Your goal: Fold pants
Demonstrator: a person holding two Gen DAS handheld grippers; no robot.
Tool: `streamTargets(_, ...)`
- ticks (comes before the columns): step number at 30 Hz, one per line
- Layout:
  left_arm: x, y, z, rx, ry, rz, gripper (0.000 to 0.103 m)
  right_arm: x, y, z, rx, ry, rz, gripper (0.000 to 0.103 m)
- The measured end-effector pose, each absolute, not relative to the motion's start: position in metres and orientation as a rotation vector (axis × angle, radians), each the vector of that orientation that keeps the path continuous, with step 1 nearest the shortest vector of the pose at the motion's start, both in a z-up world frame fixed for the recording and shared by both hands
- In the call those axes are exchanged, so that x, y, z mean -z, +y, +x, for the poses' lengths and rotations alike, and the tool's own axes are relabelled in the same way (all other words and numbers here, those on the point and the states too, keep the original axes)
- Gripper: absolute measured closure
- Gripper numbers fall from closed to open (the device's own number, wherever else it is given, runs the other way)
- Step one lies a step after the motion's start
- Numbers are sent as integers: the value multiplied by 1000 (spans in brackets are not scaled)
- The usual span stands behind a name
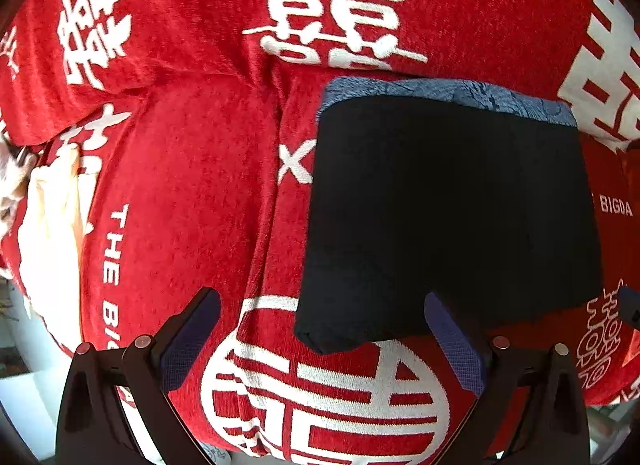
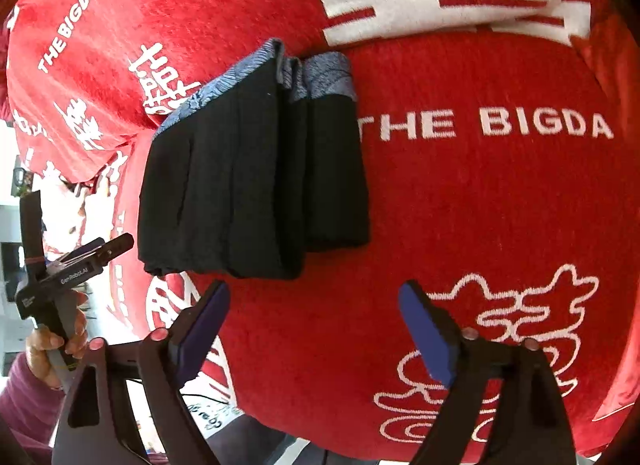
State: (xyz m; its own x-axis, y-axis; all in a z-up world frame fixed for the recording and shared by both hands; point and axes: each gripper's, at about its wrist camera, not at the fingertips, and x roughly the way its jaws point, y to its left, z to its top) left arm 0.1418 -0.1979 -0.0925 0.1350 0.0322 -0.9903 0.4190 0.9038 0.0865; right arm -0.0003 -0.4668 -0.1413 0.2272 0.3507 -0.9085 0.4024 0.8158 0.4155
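Both my left gripper [image 1: 320, 341] and right gripper [image 2: 314, 329] hang open, holding nothing. The folded pants [image 2: 252, 177] lie stacked on the red blanket [image 2: 480, 193]. If a finger snags the near edge, I think the layers could slide apart.

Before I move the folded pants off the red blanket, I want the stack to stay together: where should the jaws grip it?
Probably the thick rounded fold edge of the pants, the end away from the blue patterned waistband. Come in level from that end, one jaw beneath and one on top: every layer joins there, while the waistband end shows loose separate edges.
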Motion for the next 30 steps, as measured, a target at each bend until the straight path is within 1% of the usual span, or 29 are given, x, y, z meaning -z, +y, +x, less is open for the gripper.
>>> streamTargets(1,94,-199,143,298,1421,386,1,141,-463,2,43,1367,662,8)
streamTargets(3,96,-200,144,316,1425,385,1,140,-458,3,44,1366,662,0)
streamTargets(20,117,-203,163,365,1476,384,1,153,-451,15,74,1410,705,0)
streamTargets(30,125,-194,176,387,1490,283,1,158,-462,33,49,1404,698,0)
